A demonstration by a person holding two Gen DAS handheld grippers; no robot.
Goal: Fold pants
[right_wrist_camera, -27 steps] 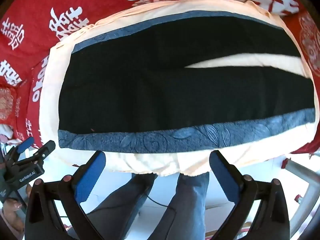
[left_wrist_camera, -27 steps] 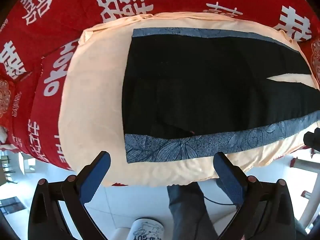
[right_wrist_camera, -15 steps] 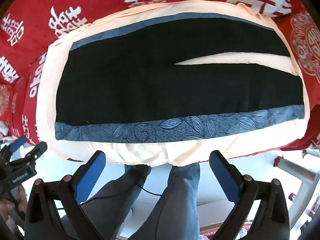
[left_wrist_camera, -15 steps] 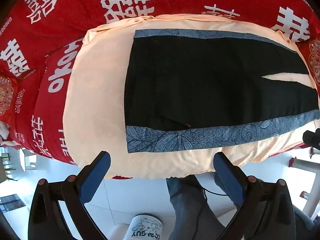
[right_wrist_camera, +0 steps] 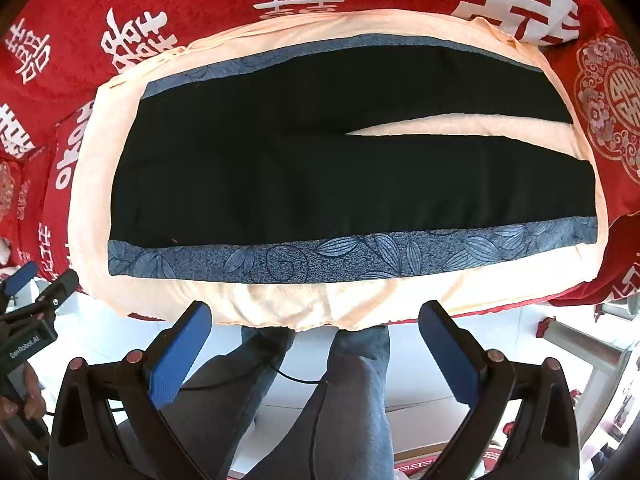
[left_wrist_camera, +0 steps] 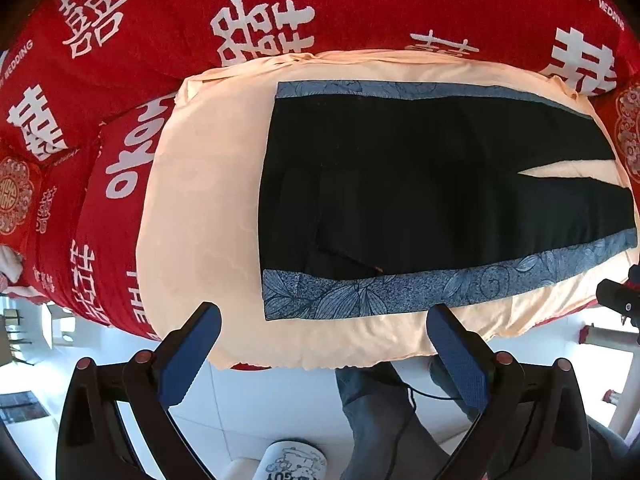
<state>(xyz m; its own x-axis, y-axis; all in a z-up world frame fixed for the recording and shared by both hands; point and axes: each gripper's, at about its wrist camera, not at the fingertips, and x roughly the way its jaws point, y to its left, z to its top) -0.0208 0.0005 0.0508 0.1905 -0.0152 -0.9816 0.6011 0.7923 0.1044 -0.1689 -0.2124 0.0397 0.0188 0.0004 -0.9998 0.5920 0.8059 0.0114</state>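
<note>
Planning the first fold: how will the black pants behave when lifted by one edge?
The pants lie thin and flat on the peach cloth, so probably floppy and light, draping from any pinch. The separate legs may swing apart.

I am looking down into what reads as a home, most likely a bedroom. A bed fills both views, covered in a red bedspread [left_wrist_camera: 360, 8] printed with large white double-happiness characters and the words "HAPPY WEDDING", the sort of festive bedding a household keeps. A peach cloth [right_wrist_camera: 400, 300] lies spread on top of it. Beyond the bed's near edge I see a glossy white tiled floor [left_wrist_camera: 260, 400], with bright daylight across it. At the left edge of my left view, some furniture [left_wrist_camera: 12, 336] stands on that floor, too small to make out.
</note>
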